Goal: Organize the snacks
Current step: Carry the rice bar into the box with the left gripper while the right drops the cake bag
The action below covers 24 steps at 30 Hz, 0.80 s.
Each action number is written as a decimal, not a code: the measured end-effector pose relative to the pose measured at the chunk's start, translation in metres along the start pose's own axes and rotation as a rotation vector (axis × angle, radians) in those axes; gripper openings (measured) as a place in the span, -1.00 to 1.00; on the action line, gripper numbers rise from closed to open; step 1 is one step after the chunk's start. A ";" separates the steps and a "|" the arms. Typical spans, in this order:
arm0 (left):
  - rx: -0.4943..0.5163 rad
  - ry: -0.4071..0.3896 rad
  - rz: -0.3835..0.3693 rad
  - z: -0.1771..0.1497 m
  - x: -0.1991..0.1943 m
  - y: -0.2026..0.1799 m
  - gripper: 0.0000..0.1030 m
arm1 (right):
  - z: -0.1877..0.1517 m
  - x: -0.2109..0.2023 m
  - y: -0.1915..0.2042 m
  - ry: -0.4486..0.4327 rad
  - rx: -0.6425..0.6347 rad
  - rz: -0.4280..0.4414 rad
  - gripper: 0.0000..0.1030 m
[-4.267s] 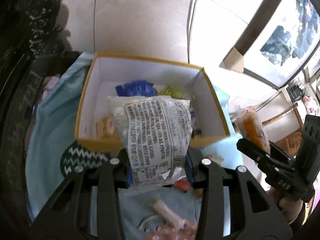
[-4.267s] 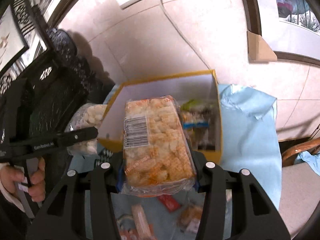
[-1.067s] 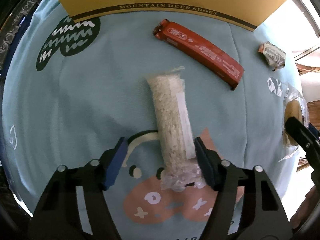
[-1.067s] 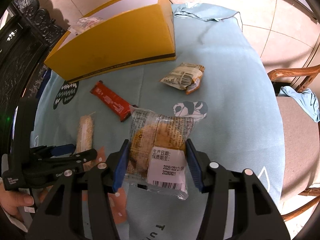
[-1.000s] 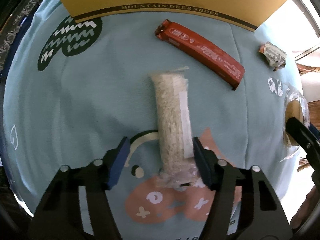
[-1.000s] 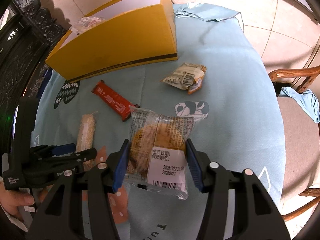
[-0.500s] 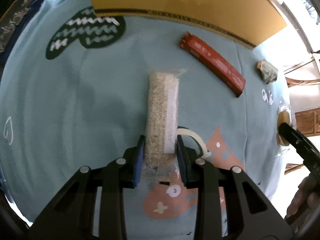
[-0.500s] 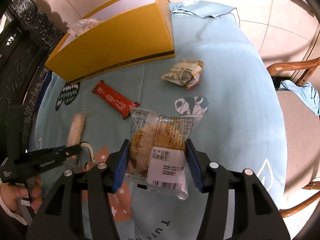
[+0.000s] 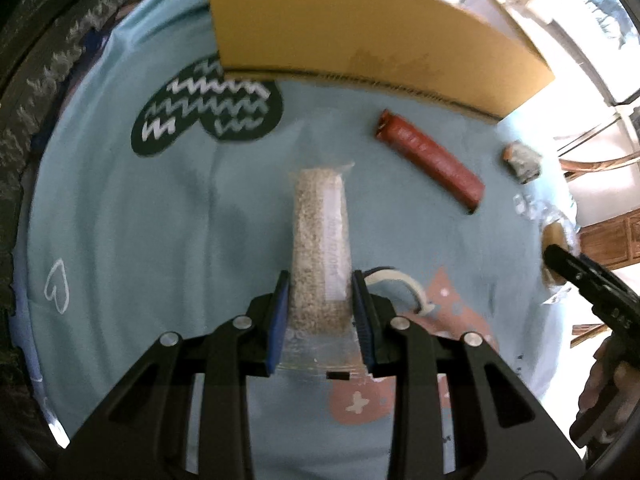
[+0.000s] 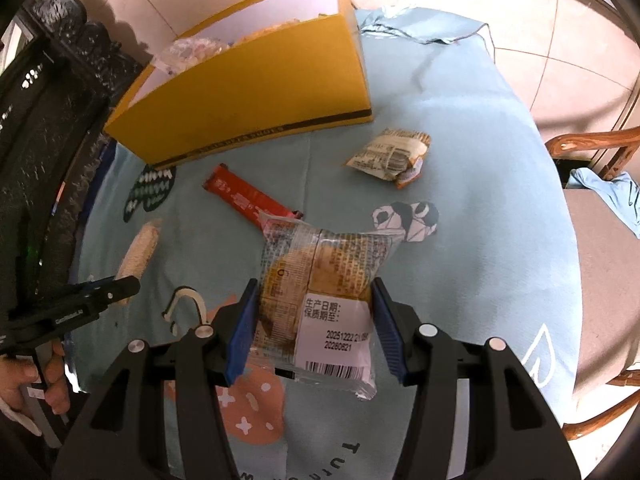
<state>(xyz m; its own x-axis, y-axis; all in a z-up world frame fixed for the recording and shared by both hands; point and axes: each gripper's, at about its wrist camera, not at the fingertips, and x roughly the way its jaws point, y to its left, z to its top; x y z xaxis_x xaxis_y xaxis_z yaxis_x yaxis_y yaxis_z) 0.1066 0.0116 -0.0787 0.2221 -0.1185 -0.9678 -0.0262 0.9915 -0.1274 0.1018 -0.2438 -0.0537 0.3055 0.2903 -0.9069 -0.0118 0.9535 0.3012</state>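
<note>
Long clear packet of pale puffed grain (image 9: 320, 248): pinched at its near end between the blue pads of the left gripper (image 9: 320, 316), jaws drawn in tight on both sides of it. Far end points toward the yellow box. Whether that far end rests on the cloth or hangs just above it cannot be told; in the right wrist view the same packet (image 10: 140, 250) shows slanted, sticking out past the gripper's black tip (image 10: 120, 286).

Cake in a clear printed wrapper (image 10: 320, 280): held between the blue pads of the right gripper (image 10: 316, 320), jaws partway closed, each pad against a side of the wrapper. White date label and barcode face the camera.

Loose on the cloth: a red snack bar (image 10: 250, 198) lying diagonally, just in front of the box and near the cake wrapper's far corner; a small crumpled wrapper (image 10: 390, 158) apart to the right of it.

Yellow box (image 10: 256, 100): stands open at the far edge of the table, dark stripe along its base, some bagged snacks (image 10: 192, 50) showing over the rim at its left end.

Light blue tablecloth (image 10: 480, 200) with cartoon prints covers the table. A hand (image 10: 28, 380) grips the left tool's handle at lower left. Wooden chair (image 10: 596, 148) at right, tiled floor beyond.
</note>
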 end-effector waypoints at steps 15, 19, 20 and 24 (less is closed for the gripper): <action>-0.014 0.090 0.014 0.004 0.042 -0.002 -0.43 | 0.006 0.011 0.013 0.024 -0.006 0.016 0.07; 0.000 0.046 0.006 0.008 0.019 -0.001 -0.43 | 0.011 0.007 0.015 0.013 -0.005 0.031 0.07; 0.007 0.026 0.002 0.011 0.010 0.000 -0.43 | 0.013 0.004 0.016 0.006 -0.003 0.039 0.07; 0.019 -0.067 -0.004 0.024 -0.025 -0.002 -0.43 | 0.026 -0.010 0.022 -0.033 -0.012 0.070 0.07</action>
<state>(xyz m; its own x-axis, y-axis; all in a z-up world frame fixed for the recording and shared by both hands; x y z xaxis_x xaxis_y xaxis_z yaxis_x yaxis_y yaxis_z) 0.1242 0.0140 -0.0491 0.2871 -0.1196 -0.9504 -0.0072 0.9919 -0.1270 0.1234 -0.2282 -0.0307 0.3346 0.3535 -0.8735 -0.0454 0.9319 0.3598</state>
